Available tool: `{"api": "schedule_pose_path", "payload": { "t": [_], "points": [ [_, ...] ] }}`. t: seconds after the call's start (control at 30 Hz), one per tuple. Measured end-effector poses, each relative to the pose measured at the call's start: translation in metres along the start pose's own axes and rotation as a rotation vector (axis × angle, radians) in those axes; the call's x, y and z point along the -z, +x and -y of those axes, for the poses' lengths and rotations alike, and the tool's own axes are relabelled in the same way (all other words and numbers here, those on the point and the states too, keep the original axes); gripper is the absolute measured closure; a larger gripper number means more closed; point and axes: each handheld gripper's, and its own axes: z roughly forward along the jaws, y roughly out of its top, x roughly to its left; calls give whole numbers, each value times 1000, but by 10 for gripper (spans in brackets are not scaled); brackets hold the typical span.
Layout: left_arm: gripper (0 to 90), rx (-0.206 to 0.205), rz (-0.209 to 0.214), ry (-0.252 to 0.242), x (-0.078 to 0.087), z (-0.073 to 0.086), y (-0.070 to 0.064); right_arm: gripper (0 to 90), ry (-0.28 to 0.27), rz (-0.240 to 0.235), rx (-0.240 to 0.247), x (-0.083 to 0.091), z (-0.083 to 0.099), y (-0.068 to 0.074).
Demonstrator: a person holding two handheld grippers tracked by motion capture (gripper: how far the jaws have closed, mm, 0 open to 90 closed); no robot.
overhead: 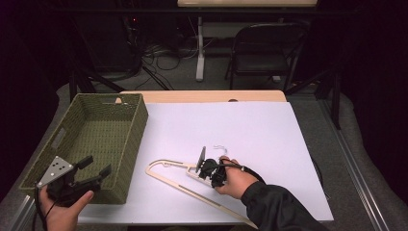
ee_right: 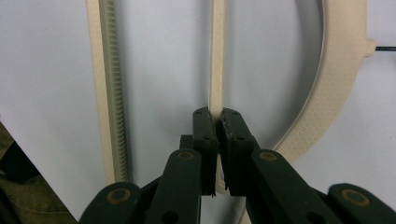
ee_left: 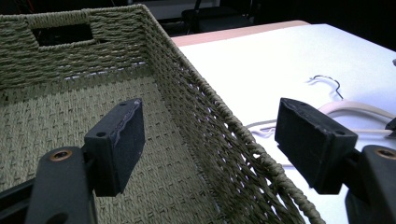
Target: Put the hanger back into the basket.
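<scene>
Far left first: woven basket (overhead: 126, 126) along the counter's (overhead: 269, 134) left edge, open side up, a handle slot in its far wall. Left gripper (overhead: 92, 169) at the basket's near end, close to the counter's near-left corner, jaws spread wide with nothing between them; in the left gripper view, one pad (ee_left: 122, 140) over the basket's woven floor, the other pad (ee_left: 314, 135) out past the rim above the white sheet. Moving right: cream hanger (overhead: 166, 174) flat on the sheet, near the counter's front edge, metal hook (overhead: 220, 147) pointing toward the far edge, well apart from the basket. Right gripper (overhead: 206, 166) down on the hanger, jaws pinched almost together on a thin cream bar (ee_right: 217, 70), ridged bar beside it, curved shoulder on the other side.
</scene>
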Motion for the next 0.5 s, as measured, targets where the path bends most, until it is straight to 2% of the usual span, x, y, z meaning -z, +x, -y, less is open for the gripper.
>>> {"api": "schedule_pose_path", "payload": {
  "t": [0.2, 0.33, 0.43, 0.5],
  "points": [
    [244, -8, 8, -2, 1, -2, -3, 859, -70, 40, 37, 14, 6, 3],
    [244, -10, 13, -8, 3, -5, -5, 859, -122, 93, 90, 28, 11, 7],
    [244, -17, 23, -9, 2, -7, -7, 859, -145, 112, 126, 33, 15, 8],
    [244, -21, 26, -6, 2, -8, -9, 859, -140, 118, 131, 35, 16, 9]
  ]
}}
